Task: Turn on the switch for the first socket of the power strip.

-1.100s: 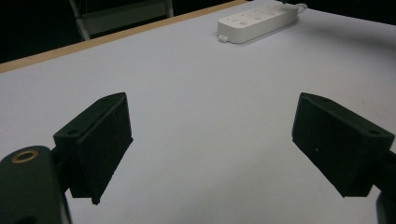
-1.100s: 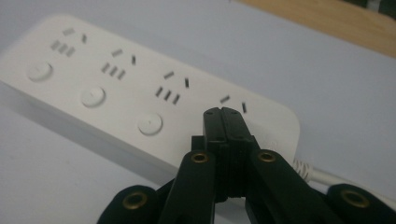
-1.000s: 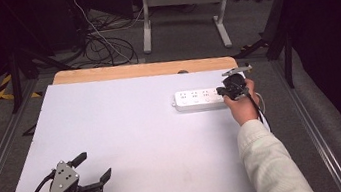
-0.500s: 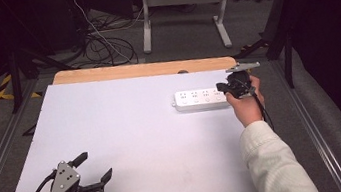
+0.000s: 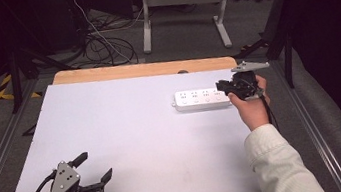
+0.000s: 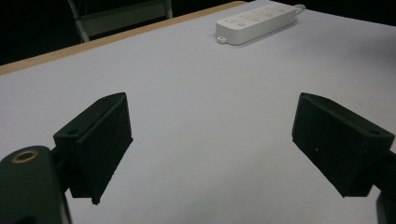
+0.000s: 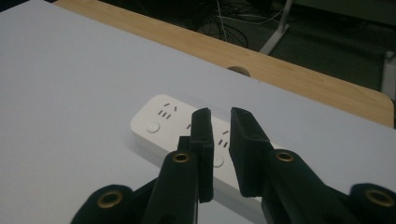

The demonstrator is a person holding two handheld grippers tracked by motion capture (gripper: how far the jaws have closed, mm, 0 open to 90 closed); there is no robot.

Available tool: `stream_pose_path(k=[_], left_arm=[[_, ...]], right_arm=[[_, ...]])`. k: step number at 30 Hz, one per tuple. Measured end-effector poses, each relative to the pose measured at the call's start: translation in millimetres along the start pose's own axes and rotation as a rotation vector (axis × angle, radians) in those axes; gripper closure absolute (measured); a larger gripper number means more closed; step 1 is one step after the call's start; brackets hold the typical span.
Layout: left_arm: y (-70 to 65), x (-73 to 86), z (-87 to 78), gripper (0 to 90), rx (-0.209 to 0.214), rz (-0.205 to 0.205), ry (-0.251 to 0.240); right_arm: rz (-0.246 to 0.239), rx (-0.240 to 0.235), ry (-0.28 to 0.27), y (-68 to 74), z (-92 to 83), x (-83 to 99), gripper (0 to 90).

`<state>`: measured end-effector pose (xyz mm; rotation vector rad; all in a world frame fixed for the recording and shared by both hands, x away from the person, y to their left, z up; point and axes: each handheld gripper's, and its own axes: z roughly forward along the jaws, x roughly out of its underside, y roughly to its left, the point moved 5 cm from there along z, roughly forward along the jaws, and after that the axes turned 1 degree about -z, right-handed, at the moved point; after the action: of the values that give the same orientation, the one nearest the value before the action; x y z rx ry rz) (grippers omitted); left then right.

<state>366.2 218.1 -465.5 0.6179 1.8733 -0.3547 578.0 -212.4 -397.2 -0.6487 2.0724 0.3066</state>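
A white power strip (image 5: 199,99) lies flat on the white table top (image 5: 155,143), at the far right. My right gripper (image 5: 221,87) hovers over the strip's right end, held in a hand with a pale sleeve. In the right gripper view its jaws stand almost together, a thin slit between them and nothing in it, with the power strip (image 7: 159,122) just beyond and below the right gripper (image 7: 220,116). At the near left corner my left gripper (image 5: 95,166) rests wide open. The left gripper (image 6: 212,140) faces bare table, and the power strip (image 6: 257,22) lies far off.
A wooden edge (image 5: 144,70) with a small round hole (image 5: 183,71) runs along the table's far side. Metal rails (image 5: 313,121) flank the table. Beyond it are a tangle of floor cables (image 5: 106,47) and a stand's white legs (image 5: 181,3).
My right gripper has drifted slightly to the right over the strip's end. The left gripper has stayed where it was.
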Motion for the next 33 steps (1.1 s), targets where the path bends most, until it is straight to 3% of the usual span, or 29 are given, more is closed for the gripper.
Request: stream_pose_path(k=[6,9,20,26,28,33], left_arm=[[0.0,0.2,-0.8,12.6,-0.003,-0.007,-0.001],[-0.3,0.1,-0.9,12.6,-0.004,-0.006,0.0],[-0.5,-0.6,-2.3,12.6,-0.008,-0.008,-0.005],[-0.7,-1.1,-2.8,12.6,-0.004,-0.011,-0.003],[-0.8,-1.5,-3.6,12.9,0.004,-0.012,0.002],[-1.4,-2.3,-5.3,13.2,0.009,-0.014,0.001]], right_arm=[[-0.028,-0.059,-0.045,20.3,-22.3,-4.8,63.6],[-0.032,-0.077,-0.059,26.5,-29.2,-5.5,60.6],[-0.156,-0.18,-0.126,70.4,-62.4,2.2,42.0],[-0.152,-0.228,-0.149,83.3,-71.4,11.4,38.8],[-0.154,-0.277,-0.169,90.2,-76.2,17.6,33.6],[-0.145,-0.326,-0.165,97.8,-80.2,31.7,30.3]])
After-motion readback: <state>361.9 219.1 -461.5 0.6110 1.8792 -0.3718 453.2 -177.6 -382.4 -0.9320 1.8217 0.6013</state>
